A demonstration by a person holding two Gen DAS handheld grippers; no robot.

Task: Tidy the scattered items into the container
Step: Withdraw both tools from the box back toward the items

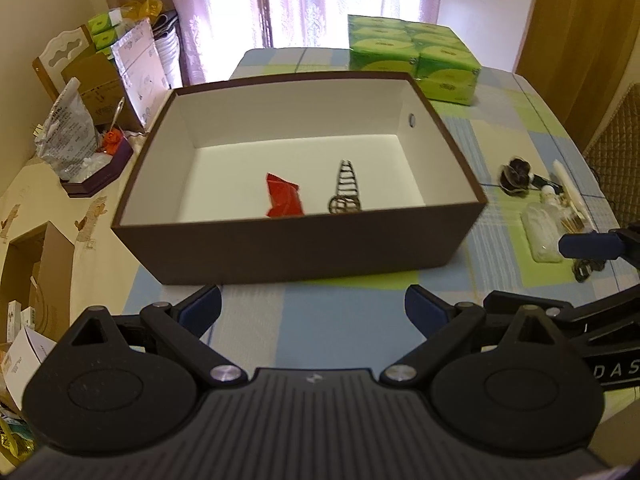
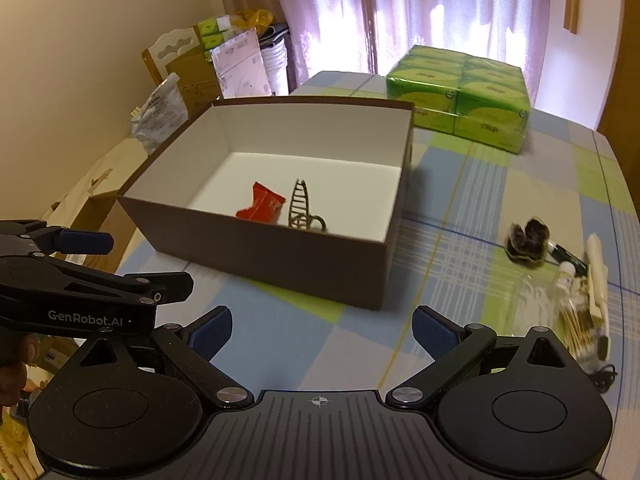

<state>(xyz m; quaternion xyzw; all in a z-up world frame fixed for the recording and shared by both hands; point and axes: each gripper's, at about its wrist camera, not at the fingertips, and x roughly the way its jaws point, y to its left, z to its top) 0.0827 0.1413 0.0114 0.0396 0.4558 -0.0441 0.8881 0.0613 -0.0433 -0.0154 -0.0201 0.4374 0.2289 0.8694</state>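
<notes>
A brown box (image 1: pixel 296 252) with a white inside stands on the checked tablecloth; it is also in the right wrist view (image 2: pixel 280 264). Inside lie a red packet (image 1: pixel 283 200) (image 2: pixel 260 205) and a dark hair claw clip (image 1: pixel 345 194) (image 2: pixel 304 210). To the right of the box lie a dark scrunchie (image 1: pixel 516 174) (image 2: pixel 528 242), a clear bottle (image 1: pixel 542 232) (image 2: pixel 536 300), a bundle of cotton swabs (image 2: pixel 580 326) and a cream stick (image 2: pixel 596 272). My left gripper (image 1: pixel 312 308) is open and holds nothing, just before the box's near wall. My right gripper (image 2: pixel 322 330) is open too, near the box's right corner.
A stack of green tissue packs (image 1: pixel 412 54) (image 2: pixel 460 96) stands behind the box. A purple tray (image 1: pixel 100 176) with bags and cardboard boxes crowds the left side. A wicker chair (image 1: pixel 616 152) stands at the table's right edge. A black cable (image 2: pixel 604 376) lies by the swabs.
</notes>
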